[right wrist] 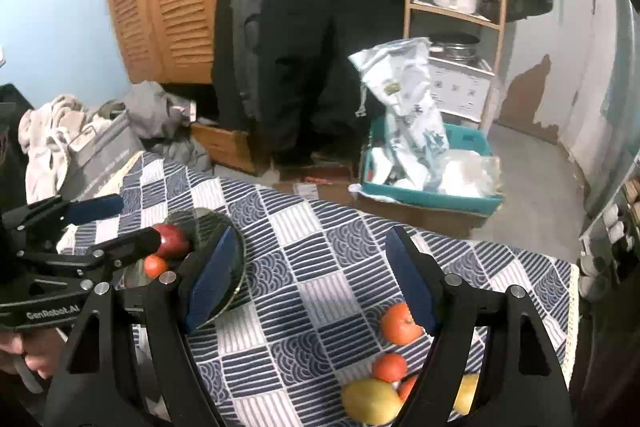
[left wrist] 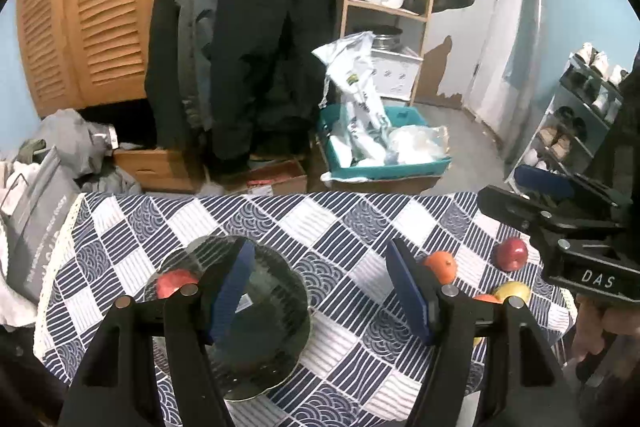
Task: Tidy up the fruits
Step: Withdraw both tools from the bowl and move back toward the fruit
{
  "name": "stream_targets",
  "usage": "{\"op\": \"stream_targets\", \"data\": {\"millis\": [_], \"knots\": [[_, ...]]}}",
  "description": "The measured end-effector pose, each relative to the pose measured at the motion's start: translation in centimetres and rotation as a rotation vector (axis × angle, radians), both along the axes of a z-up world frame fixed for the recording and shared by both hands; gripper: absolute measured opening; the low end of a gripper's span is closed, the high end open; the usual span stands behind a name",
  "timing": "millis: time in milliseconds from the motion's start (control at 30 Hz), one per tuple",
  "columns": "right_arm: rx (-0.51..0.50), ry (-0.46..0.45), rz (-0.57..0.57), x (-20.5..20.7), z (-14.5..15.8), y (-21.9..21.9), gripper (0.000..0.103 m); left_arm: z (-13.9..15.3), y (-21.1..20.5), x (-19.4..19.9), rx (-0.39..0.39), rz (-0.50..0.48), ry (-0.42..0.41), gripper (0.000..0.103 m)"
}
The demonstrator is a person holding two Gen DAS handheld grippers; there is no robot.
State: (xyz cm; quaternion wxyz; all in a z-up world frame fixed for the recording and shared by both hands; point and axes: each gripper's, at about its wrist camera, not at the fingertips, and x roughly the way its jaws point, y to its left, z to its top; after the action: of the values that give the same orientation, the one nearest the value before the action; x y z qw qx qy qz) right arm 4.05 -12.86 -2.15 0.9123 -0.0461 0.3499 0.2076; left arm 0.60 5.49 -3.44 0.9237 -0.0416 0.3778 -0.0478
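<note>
Lettering "DAS" marks your right hand-held gripper and "GenRobot.AI" your left hand-held gripper; both hang with jaws apart, holding nothing. A red apple lies in the glass bowl; oranges and a lemon sit on the checked bench, coats behind

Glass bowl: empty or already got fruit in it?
Not empty. The glass bowl holds a red apple and a small orange fruit.

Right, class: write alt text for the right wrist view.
The right gripper hovers open and empty over a checked tablecloth. An orange and a yellow fruit lie near it; the left gripper sits above a glass bowl holding a red apple.
</note>
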Motion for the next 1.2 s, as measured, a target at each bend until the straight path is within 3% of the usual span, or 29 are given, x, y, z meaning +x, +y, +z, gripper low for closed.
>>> {"op": "stream_targets", "data": {"millis": [333,433,633,1100,1200], "knots": [[0.033,-0.028,-0.079,-0.5,1.7,-5.2,0.078,1.3,-2.0,0.5,-0.004,-0.002,-0.013,0.07],[0.039,-0.03,-0.101,-0.6,1.8,-6.6,0.078,1.6,-2.6,0.6,-0.007,-0.006,-0.014,0.075],[0.046,-0.03,-0.146,-0.7,1.9,-9.5,0.078,2.1,-4.3,0.9,0.034,-0.008,-0.036,0.077],[0.014,-0.012,-0.224,-0.6,0.5,-14.7,0.078,0.8,-8.1,3.2,0.025,-0.051,0.015,0.077],[0.014,-0.005,-0.245,-0.6,0.3,-16.2,0.078,0.5,-9.5,3.5,0.053,-0.062,0.009,0.077]]}}
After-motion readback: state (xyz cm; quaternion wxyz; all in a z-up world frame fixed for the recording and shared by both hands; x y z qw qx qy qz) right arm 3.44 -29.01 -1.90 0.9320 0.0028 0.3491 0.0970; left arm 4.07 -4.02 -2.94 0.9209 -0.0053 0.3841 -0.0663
